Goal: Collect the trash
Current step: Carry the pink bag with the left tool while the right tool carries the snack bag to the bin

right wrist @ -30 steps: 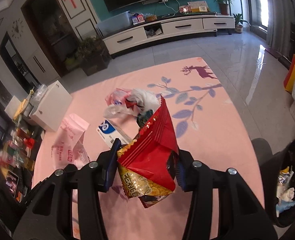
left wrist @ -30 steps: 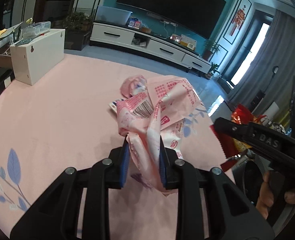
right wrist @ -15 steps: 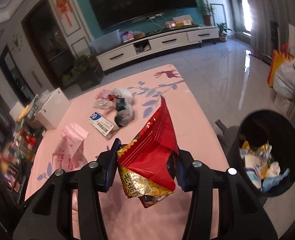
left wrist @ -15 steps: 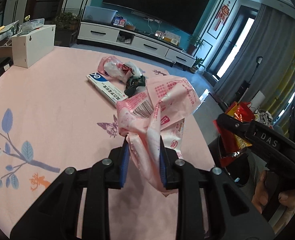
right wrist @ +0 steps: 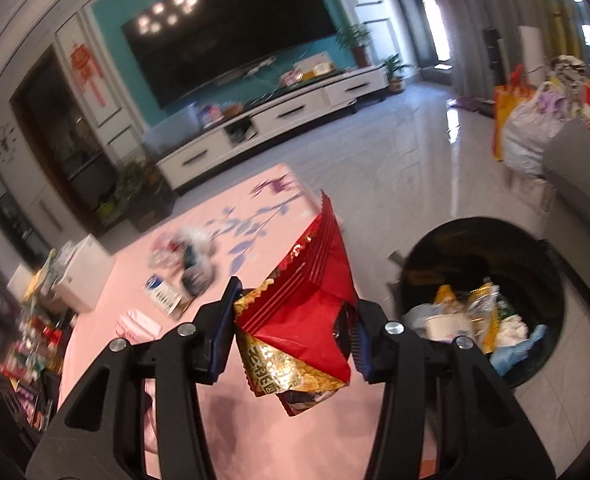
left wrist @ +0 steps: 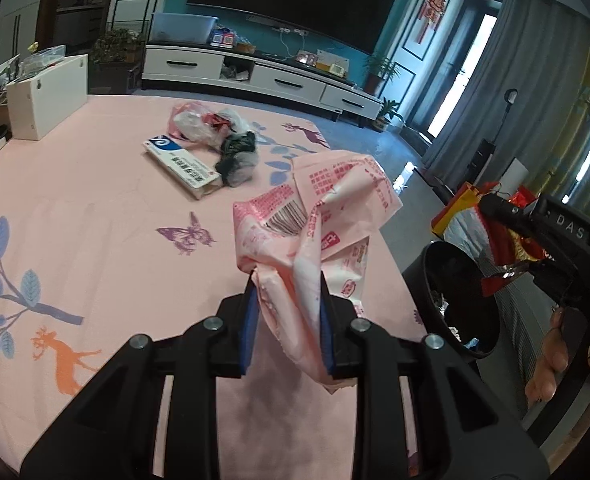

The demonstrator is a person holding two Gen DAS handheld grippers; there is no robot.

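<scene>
Pink crumpled wrapper (left wrist: 315, 236) was clamped in the left gripper (left wrist: 287, 320) above the pink table (left wrist: 95, 208), red and gold snack bag (right wrist: 299, 320) was squeezed in the right gripper (right wrist: 291, 332), black trash bin (right wrist: 483, 308) stood just beside the table edge, partly filled, more litter (left wrist: 215, 136) lay further on the table.

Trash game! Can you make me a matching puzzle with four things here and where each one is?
Things:
1. pink wrapper
2. red snack bag
3. blue and white box
4. black bin

Places:
A. lying on the pink table
B. on the floor beside the table, trash inside
C. clamped in the left tool
D. clamped in the right tool

Pairs: 1-C, 2-D, 3-A, 4-B
</scene>
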